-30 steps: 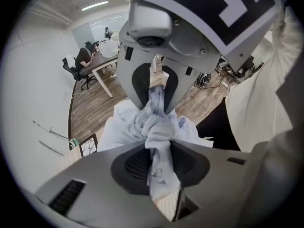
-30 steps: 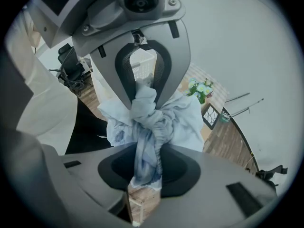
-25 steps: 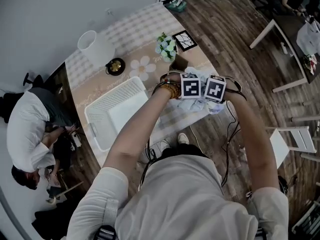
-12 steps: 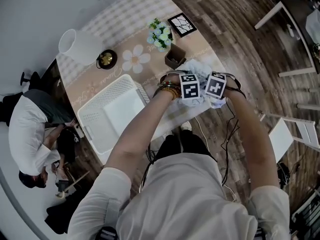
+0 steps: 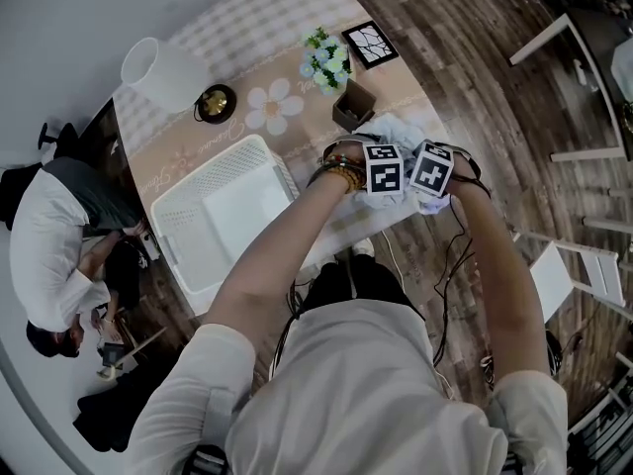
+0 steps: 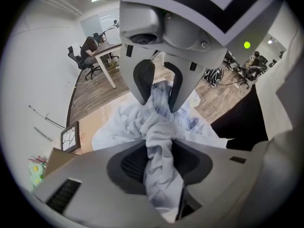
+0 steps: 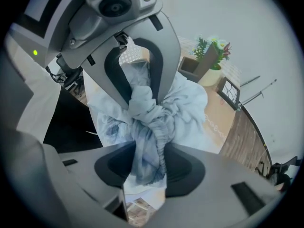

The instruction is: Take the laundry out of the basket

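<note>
Left gripper (image 6: 159, 96) and right gripper (image 7: 140, 98), jaws just easing apart, both pinch the pale garment (image 6: 153, 129). Garment rests at table (image 5: 259, 26) corner, beside white basket (image 5: 210, 192).

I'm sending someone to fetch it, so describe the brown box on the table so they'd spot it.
On the long table, go past the white basket to the end with the flowers. The box stands between the flowers and the crumpled pale cloth; it is the only brown, open-topped square thing there.
</note>
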